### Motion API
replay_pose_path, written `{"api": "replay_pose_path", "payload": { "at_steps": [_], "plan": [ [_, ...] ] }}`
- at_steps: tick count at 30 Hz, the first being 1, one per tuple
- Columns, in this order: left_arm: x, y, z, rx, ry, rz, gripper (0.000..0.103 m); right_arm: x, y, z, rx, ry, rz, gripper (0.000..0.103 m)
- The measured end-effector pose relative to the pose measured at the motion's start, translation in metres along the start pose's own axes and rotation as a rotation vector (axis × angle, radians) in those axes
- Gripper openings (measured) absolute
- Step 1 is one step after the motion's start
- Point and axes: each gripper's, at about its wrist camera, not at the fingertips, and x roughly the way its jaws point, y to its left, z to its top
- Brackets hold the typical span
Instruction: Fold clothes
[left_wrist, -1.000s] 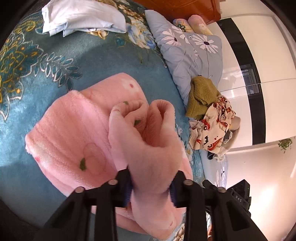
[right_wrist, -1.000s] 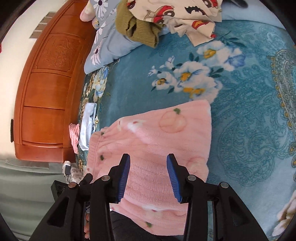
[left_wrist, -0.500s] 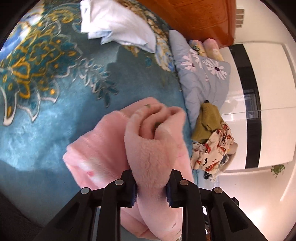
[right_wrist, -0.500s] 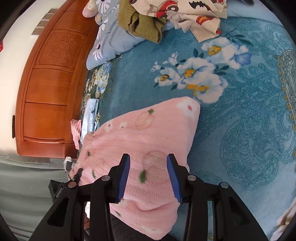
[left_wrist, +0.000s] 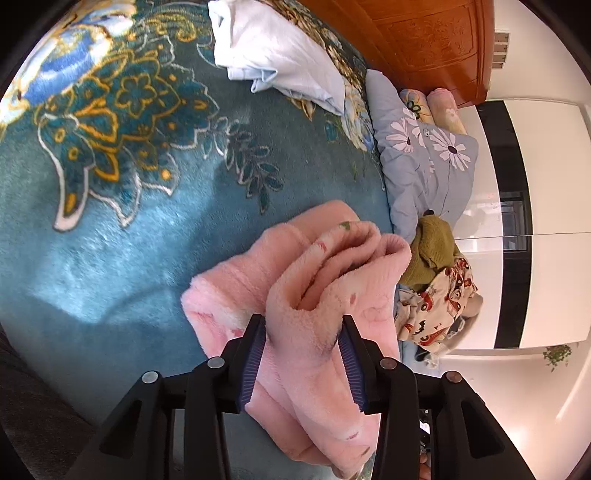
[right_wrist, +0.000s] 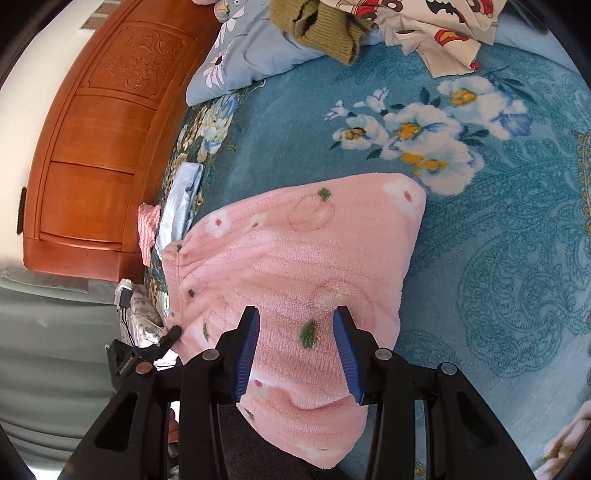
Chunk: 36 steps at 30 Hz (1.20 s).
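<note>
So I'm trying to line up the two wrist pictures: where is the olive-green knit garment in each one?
Left wrist view: the olive-green knit garment is right of centre, heaped between the grey flowered pillow and a cream printed cloth.
Right wrist view: the garment is at the top edge, centre, partly on the same pillow.
Shared landmark: the pink fleece garment in the foreground of both.

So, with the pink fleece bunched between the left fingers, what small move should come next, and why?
Probably let the left gripper finish releasing and draw it back. Its jaws are opening, yet a thick bunch of the pink fleece garment fills the gap between them. The garment lies folded over on the blue blanket, and the right gripper is open above it, gripping nothing.
</note>
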Motion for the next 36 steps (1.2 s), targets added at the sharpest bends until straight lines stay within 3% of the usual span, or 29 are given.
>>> {"api": "replay_pose_path", "payload": {
  "at_steps": [2, 4, 5, 7, 9, 10, 15, 20, 25, 36],
  "plan": [
    [-0.013, 0.001, 0.006, 0.010, -0.045, 0.029, 0.047, 0.000, -0.004, -0.002, 0.004, 0.005, -0.016, 0.043],
    [-0.023, -0.002, 0.012, 0.030, -0.083, 0.044, 0.056, -0.005, -0.008, -0.004, -0.004, -0.002, -0.033, 0.043],
    [-0.025, -0.005, 0.015, 0.046, -0.096, 0.042, 0.059, -0.008, -0.010, -0.005, -0.015, -0.011, -0.040, 0.048],
    [-0.024, -0.015, 0.018, 0.097, -0.108, 0.042, 0.076, -0.013, -0.014, -0.007, -0.031, -0.028, -0.035, 0.060],
    [-0.014, -0.026, 0.018, 0.171, -0.090, 0.060, 0.088, -0.015, -0.020, -0.011, -0.034, -0.036, 0.008, 0.074],
    [-0.006, -0.030, 0.018, 0.209, -0.066, 0.074, 0.090, -0.014, -0.024, -0.013, -0.027, -0.036, 0.038, 0.076],
    [0.033, -0.030, 0.019, 0.298, 0.056, 0.168, 0.090, 0.001, -0.036, -0.026, -0.013, 0.006, 0.094, 0.076],
    [0.053, -0.005, 0.023, 0.260, 0.119, 0.177, 0.092, 0.015, -0.039, -0.035, -0.027, 0.031, 0.118, 0.077],
    [0.058, 0.015, 0.020, 0.169, 0.108, 0.122, 0.103, 0.035, -0.036, -0.037, -0.020, 0.051, 0.132, 0.077],
    [0.056, 0.026, 0.019, 0.106, 0.057, 0.046, 0.103, 0.057, -0.033, -0.033, 0.025, 0.075, 0.135, 0.077]
  ]
}}
